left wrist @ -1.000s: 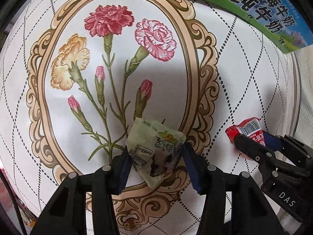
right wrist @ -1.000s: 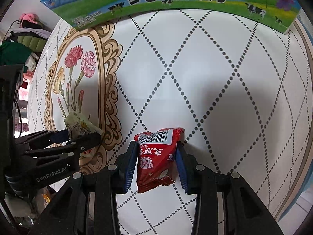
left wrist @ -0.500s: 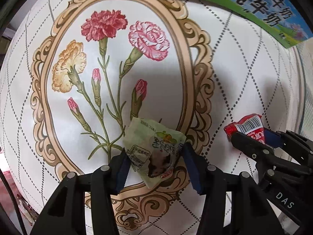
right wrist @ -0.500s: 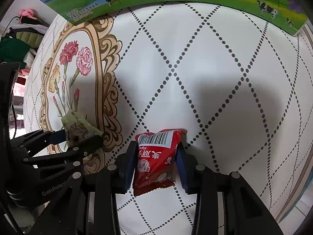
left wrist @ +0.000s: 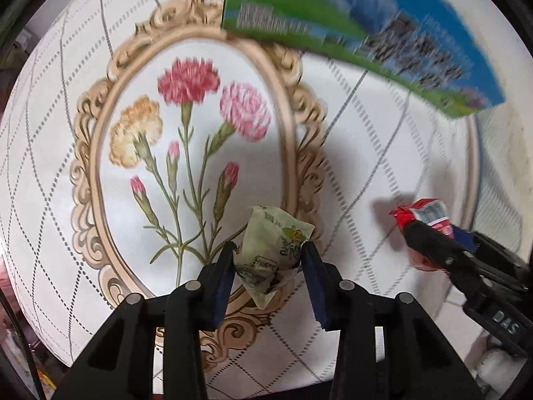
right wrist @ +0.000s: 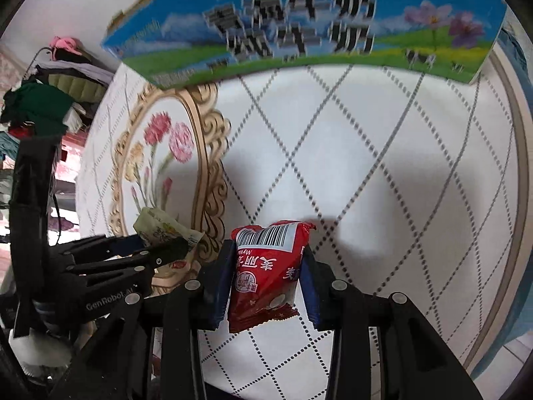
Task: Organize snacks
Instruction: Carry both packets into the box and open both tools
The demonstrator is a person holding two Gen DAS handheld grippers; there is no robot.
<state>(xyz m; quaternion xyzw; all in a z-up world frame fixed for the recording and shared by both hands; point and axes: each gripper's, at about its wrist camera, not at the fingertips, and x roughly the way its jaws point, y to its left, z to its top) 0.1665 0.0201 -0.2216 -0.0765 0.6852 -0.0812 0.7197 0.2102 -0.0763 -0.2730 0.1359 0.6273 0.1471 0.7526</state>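
My left gripper is shut on a pale green snack packet, its blue pads squeezing the crumpled wrapper from both sides, above the flower-print tablecloth. My right gripper is shut on a red snack packet with a barcode at its top end, held clear of the cloth. In the left wrist view the right gripper and red packet show at the right. In the right wrist view the left gripper with the green packet shows at the left.
A blue and green milk carton box stands at the far side of the table, also seen in the left wrist view as the box. A pile of clothes lies beyond the table's left edge. The table's rim curves along the right.
Both grippers have risen with their packets; the tablecloth looks farther and the milk box has come more into view. The left jaws have squeezed tighter on the green packet.
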